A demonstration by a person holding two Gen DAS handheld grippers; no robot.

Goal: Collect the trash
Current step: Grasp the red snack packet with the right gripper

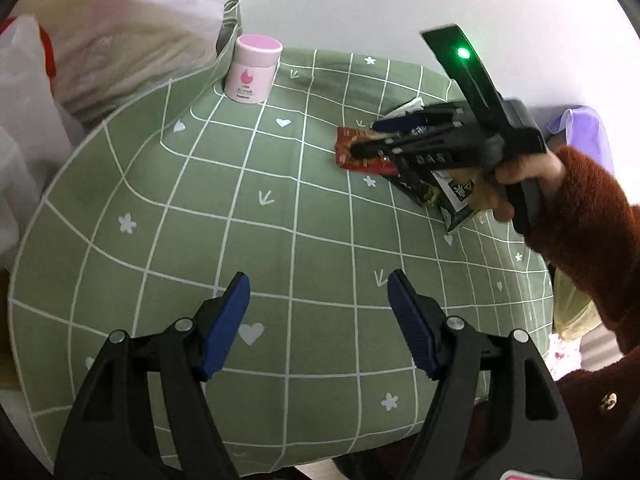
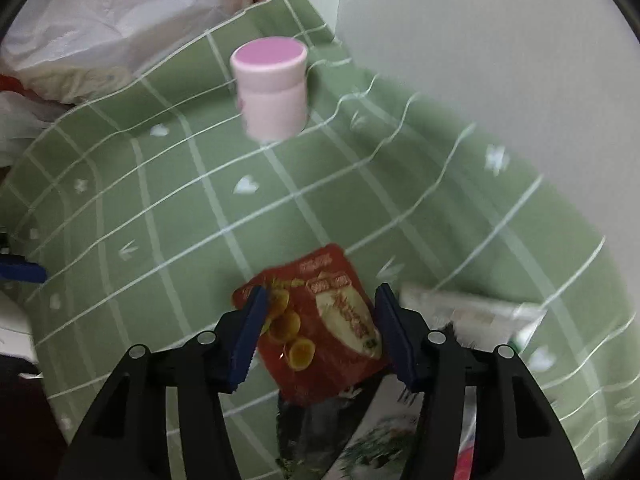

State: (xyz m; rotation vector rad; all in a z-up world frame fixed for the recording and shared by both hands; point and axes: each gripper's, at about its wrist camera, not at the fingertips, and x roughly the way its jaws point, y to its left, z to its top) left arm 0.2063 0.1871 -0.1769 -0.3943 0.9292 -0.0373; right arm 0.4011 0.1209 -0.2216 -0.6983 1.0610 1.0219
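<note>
A red snack wrapper point(image 2: 320, 320) lies on the green checked tablecloth point(image 2: 168, 216), on top of dark green wrappers point(image 2: 360, 432), with a white wrapper point(image 2: 472, 312) to its right. My right gripper point(image 2: 318, 300) is open, its blue pads on either side of the red wrapper, just above it. In the left wrist view the right gripper point(image 1: 366, 136) hovers over the red wrapper point(image 1: 348, 156) and dark wrappers point(image 1: 452, 196) at the far right. My left gripper point(image 1: 318, 284) is open and empty above the cloth near the front edge.
A pink-lidded jar point(image 1: 252, 70) stands at the back of the table, also in the right wrist view point(image 2: 272, 88). Plastic bags point(image 1: 100, 40) pile up at the back left. A white wall point(image 1: 400, 0) is behind the table.
</note>
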